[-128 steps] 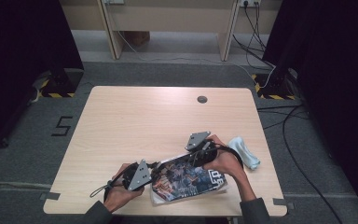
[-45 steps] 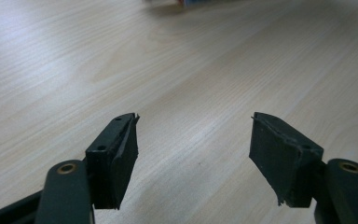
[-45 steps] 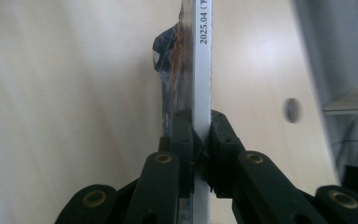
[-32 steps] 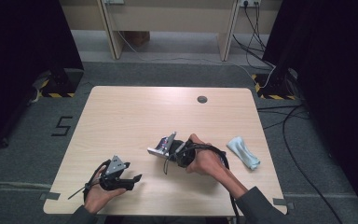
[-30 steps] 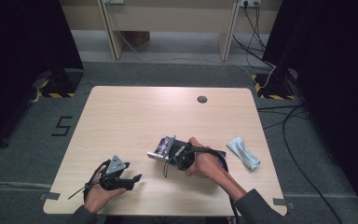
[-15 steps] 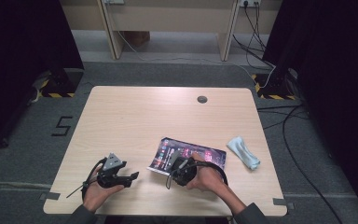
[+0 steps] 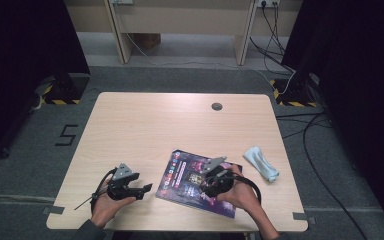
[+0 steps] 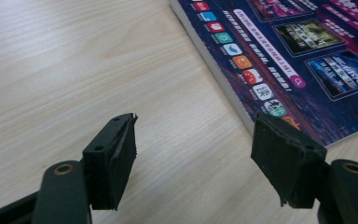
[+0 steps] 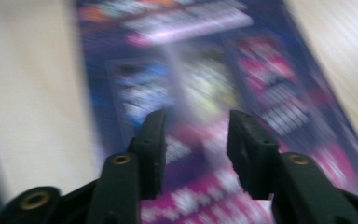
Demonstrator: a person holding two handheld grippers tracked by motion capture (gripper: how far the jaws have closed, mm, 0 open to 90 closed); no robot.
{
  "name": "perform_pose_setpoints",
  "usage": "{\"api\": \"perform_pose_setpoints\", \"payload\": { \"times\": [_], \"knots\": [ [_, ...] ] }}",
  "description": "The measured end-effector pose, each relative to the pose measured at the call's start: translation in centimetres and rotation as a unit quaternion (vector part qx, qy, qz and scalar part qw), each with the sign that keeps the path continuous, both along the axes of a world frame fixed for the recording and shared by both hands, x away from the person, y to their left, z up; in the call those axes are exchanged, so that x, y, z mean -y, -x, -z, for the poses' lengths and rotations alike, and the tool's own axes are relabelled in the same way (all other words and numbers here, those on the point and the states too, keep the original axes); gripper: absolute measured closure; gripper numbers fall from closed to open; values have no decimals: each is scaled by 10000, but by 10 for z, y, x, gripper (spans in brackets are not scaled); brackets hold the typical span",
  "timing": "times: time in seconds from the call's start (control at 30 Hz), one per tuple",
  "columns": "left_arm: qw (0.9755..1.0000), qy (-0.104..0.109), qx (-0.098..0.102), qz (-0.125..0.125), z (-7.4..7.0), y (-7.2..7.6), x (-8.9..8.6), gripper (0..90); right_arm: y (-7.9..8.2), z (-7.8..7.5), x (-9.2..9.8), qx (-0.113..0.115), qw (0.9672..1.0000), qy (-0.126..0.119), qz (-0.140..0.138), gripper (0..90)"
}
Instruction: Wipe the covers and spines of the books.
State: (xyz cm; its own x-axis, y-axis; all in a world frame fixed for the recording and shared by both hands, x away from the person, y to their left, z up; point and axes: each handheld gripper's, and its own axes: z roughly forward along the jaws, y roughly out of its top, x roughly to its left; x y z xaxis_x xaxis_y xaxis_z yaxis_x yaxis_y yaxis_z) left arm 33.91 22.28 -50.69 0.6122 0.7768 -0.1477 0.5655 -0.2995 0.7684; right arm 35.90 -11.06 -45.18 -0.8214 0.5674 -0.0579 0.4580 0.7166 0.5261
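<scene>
- A closed magazine lies flat on the light wooden table, near the person's edge and right of centre.
- Its cover is glossy, dark purple and magenta, with small picture panels and a row of round coloured icons along one side; it is rectangular, with a thin pale edge of stacked pages.
- The right gripper sits right above the magazine's cover, held in the person's right hand. Its jaws have just been opening and stand apart, with nothing pressed between them; the cover fills the blurred space beyond.
- The left gripper is held low over bare tabletop just left of the magazine, pointing toward its left edge, not touching it. Its jaws are spread wide with nothing between them.
- In the left gripper view, the flat black pads look matte and rubbery, with slightly ragged edges.
- A crumpled pale blue cloth lies on the table to the magazine's right, apart from it.
</scene>
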Motion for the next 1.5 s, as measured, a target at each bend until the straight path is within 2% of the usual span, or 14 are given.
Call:
{"api": "perform_pose_setpoints", "payload": {
  "times": [0.07,0.1,0.17,0.3,0.37,0.5,0.6,0.67,0.8,0.97,1.1,1.3,1.4,1.5],
  "knots": [
    [9999,17,-48,134,1,-1,6,326,0,6,18,69,9992,-140,358,514],
    [9998,17,-70,176,1,-1,8,330,0,9,29,61,9976,-351,591,483],
    [9995,23,-118,277,2,-3,13,332,1,14,43,11,9933,-549,1013,456],
    [9990,105,-108,422,2,-7,24,358,8,21,69,-45,9845,-525,1674,388],
    [9988,91,-75,475,2,-10,30,372,12,24,76,-49,9817,-481,1843,369],
    [9981,57,-66,610,4,-15,43,404,23,32,82,-151,9801,-457,1924,357],
    [9966,-107,-78,812,6,-16,51,422,26,37,81,-232,9799,-528,1907,350],
    [9967,-110,-69,801,6,-15,53,420,24,39,80,-241,9796,-582,1910,340],
    [9965,-165,-205,795,4,-11,52,416,19,41,77,-270,9790,-631,1919,304],
    [9964,-245,-262,766,4,1,49,401,7,41,74,-256,9788,-623,1934,297],
    [9958,-317,-310,795,2,14,50,390,-9,39,68,-134,9783,-494,2008,294],
    [9965,-253,-329,723,3,36,59,381,-40,37,53,267,9759,-170,2159,307],
    [9958,-266,-367,795,2,39,61,391,-52,36,44,425,9751,-24,2176,331],
    [9964,-105,-409,735,0,34,56,411,-54,36,43,392,9751,-75,2181,332]
  ]
}}
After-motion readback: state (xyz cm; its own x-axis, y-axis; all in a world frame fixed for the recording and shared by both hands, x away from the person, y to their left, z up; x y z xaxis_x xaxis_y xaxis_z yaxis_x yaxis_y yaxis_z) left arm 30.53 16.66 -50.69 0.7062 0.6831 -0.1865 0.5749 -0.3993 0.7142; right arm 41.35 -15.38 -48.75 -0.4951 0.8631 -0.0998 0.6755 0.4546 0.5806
